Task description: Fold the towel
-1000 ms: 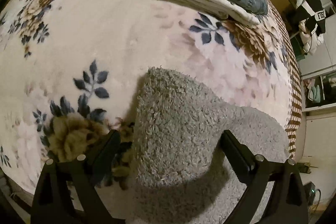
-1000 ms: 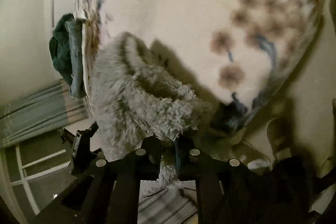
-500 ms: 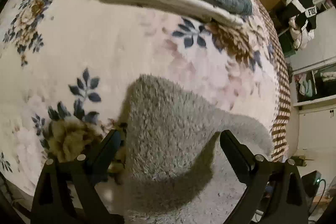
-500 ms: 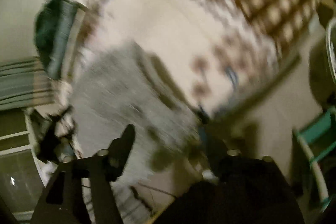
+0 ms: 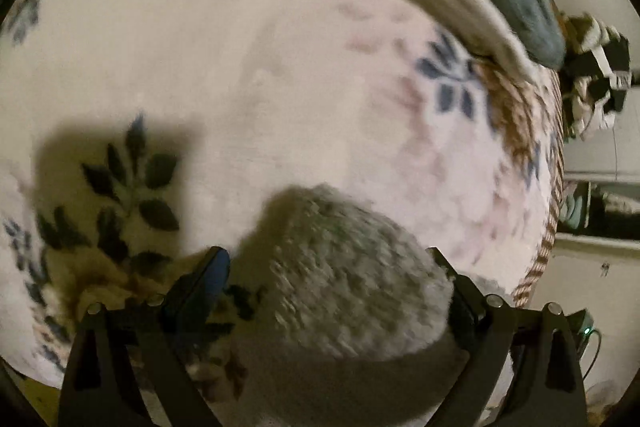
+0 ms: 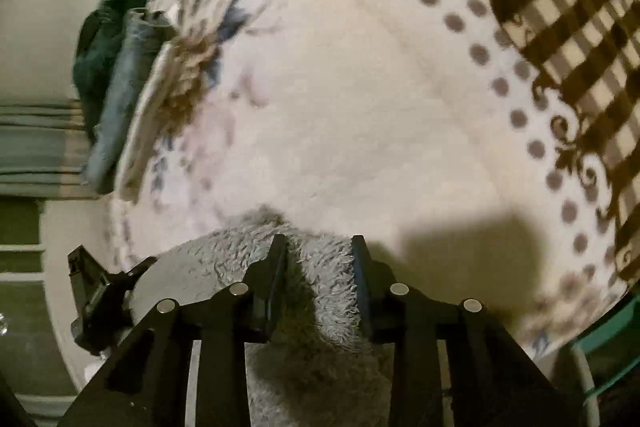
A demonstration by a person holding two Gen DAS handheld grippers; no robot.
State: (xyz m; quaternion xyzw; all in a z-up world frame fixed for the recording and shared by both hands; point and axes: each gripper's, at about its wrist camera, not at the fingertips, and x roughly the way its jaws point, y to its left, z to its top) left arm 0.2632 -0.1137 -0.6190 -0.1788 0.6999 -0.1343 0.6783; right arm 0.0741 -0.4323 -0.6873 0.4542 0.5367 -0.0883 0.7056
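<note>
**Grey towel between both grippers on the floral blanket**

Your left gripper (image 5: 328, 263) stands wide open, the shaggy grey towel (image 5: 352, 291) bunched between its fingers, unpinched. Your right gripper (image 6: 318, 247) is closing, a towel fold between its jaws. Folded jeans (image 6: 124, 87) lie on the blanket's (image 6: 340, 99) far edge.

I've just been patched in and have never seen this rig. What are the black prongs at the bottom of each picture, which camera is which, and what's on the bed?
There is no robot arm: a person carries a two-finger tool in each hand, with a fisheye camera looking along its fingers. One picture is from the left tool, the other from the right tool; the prongs are their fingers. Both look down on a floral blanket with a grey towel on it. The left tool stands wide open around a towel fold. The right tool is closing with towel between its fingers. Folded clothes lie at the far edge.
</note>
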